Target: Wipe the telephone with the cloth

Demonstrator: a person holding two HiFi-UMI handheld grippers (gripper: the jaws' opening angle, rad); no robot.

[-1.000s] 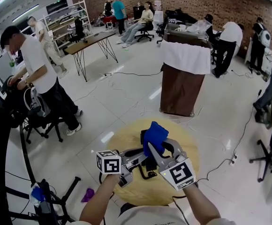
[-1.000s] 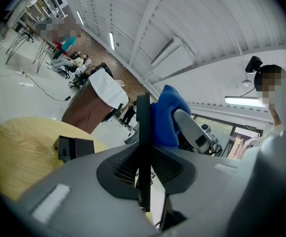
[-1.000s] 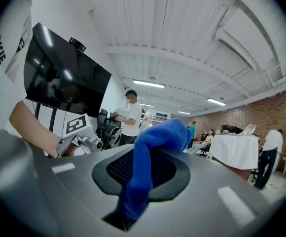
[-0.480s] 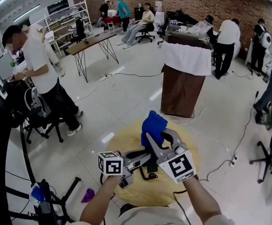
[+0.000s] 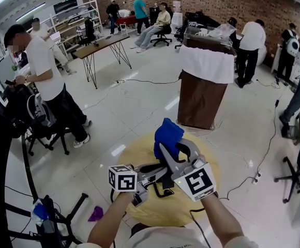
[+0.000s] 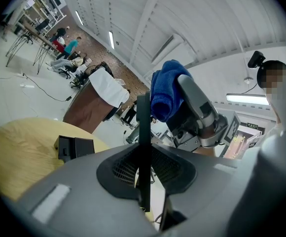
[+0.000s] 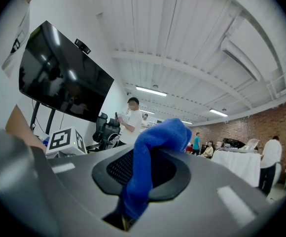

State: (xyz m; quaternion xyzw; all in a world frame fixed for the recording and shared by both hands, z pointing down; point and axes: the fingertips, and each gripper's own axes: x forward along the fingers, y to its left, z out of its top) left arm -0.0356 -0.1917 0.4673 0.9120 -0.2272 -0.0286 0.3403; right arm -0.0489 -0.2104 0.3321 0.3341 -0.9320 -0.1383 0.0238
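Note:
The blue cloth (image 5: 168, 133) hangs bunched from my right gripper (image 5: 166, 150), which is shut on it and raised over the round yellow table (image 5: 204, 161). In the right gripper view the cloth (image 7: 150, 154) fills the gap between the jaws. My left gripper (image 5: 151, 173) is shut on a thin black piece of the telephone, seemingly the handset (image 6: 143, 132), which stands on edge between its jaws. A coiled cord (image 5: 161, 192) trails below it. The black telephone base (image 6: 75, 147) sits on the table (image 6: 19, 147) to the left. The cloth (image 6: 166, 94) is just beyond the handset; I cannot tell if they touch.
A brown stand (image 5: 203, 94) draped in white stands behind the table. A person (image 5: 46, 81) and black chairs (image 5: 39, 130) are at the left, cables run over the floor, and a purple scrap (image 5: 94, 214) lies near the table. More people are at the back.
My right gripper has lifted the cloth slightly up and away. The left gripper with the black piece has hardly moved.

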